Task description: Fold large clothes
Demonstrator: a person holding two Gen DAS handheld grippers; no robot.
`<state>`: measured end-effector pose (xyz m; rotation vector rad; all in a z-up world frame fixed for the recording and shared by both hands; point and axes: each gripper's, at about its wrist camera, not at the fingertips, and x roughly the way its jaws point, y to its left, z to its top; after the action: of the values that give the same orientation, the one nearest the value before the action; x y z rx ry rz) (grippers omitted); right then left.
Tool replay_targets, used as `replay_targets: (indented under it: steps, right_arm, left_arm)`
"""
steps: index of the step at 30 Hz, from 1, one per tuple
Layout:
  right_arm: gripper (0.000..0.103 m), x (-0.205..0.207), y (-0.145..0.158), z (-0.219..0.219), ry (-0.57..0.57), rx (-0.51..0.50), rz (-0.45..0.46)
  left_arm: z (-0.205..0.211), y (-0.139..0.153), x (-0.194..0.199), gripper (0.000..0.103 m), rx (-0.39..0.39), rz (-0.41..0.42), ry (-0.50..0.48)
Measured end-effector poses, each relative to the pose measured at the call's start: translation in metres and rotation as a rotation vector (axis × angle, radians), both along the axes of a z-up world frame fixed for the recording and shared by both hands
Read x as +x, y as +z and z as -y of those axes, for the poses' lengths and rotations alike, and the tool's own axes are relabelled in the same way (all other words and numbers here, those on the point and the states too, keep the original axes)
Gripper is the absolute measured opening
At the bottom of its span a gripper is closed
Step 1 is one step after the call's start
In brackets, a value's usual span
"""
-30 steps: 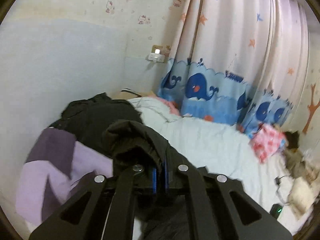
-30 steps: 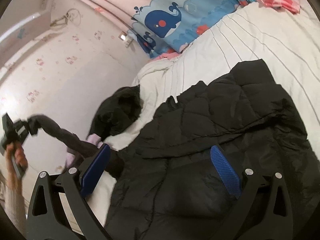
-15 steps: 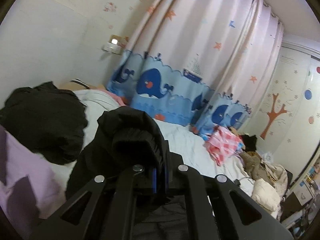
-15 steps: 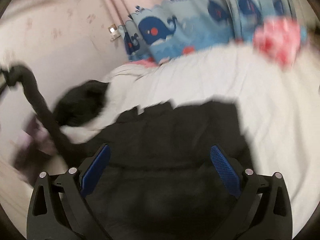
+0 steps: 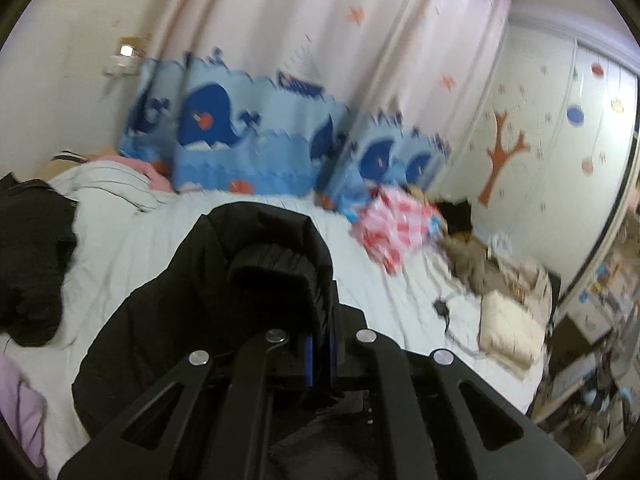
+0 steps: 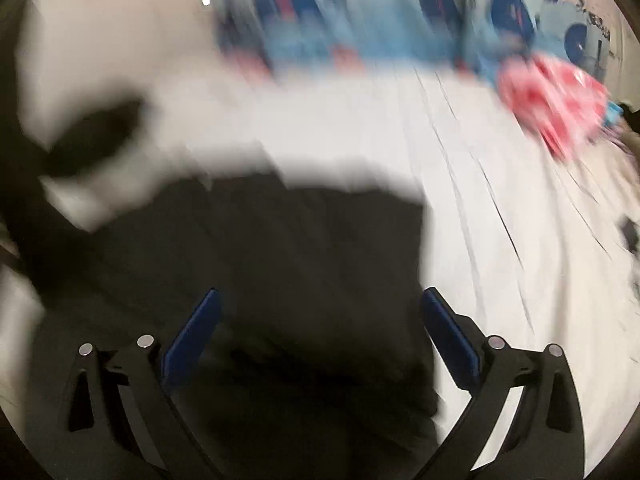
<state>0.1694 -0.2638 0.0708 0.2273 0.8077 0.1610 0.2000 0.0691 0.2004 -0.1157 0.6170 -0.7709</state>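
A black quilted jacket (image 6: 304,264) lies spread on the white striped bed sheet (image 6: 460,184). In the left wrist view my left gripper (image 5: 319,356) is shut on a bunched sleeve of the black jacket (image 5: 276,268), which rises in a hump just past the blue pads. The right wrist view is heavily blurred. There my right gripper (image 6: 320,344) hangs open above the jacket's body, its blue pads (image 6: 450,336) wide apart with nothing pinched between them.
A second dark garment (image 5: 28,256) and a lilac cloth (image 5: 20,412) lie at the bed's left. A pink checked cloth (image 5: 396,228) and beige clothes (image 5: 508,308) sit at the right. A whale-print curtain (image 5: 240,136) hangs behind. A small black device with a cable (image 5: 441,307) lies on the sheet.
My left gripper has carried the jacket sleeve rightward over the bed and swung its view toward the curtain and wardrobe. The right gripper has rolled and shifted over the jacket, staying open.
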Motion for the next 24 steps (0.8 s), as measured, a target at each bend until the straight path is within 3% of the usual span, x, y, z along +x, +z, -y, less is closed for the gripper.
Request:
replay_targets:
  steps: [2,6,12,14,19,24]
  right_arm:
    - [0.096,-0.017,0.044,-0.007,0.065,0.115,0.215]
    - [0.096,-0.024,0.076,-0.036,0.142,0.075,0.352]
    - [0.096,-0.001,0.065,-0.042,0.178,0.153,0.365]
    - [0.096,0.008,0.058,-0.045,0.184,0.130,0.348]
    - [0.096,0.031,0.033,-0.023,0.034,0.160,0.234]
    - [0.096,0.044,-0.004,0.007,-0.067,0.195,0.109]
  left_arm:
    - [0.022,-0.010,0.006,0.006,0.033,-0.023,-0.022]
    - [0.065,-0.031,0.015,0.006,0.093,-0.059,-0.073]
    - [0.118,-0.063,0.022,0.006,0.171,-0.103,-0.149]
    - [0.134,-0.075,0.024,0.006,0.187,-0.122,-0.177]
    - [0.163,-0.104,0.024,0.006,0.221,-0.174,-0.257]
    - [0.184,-0.139,0.041,0.006,0.194,-0.254,-0.266]
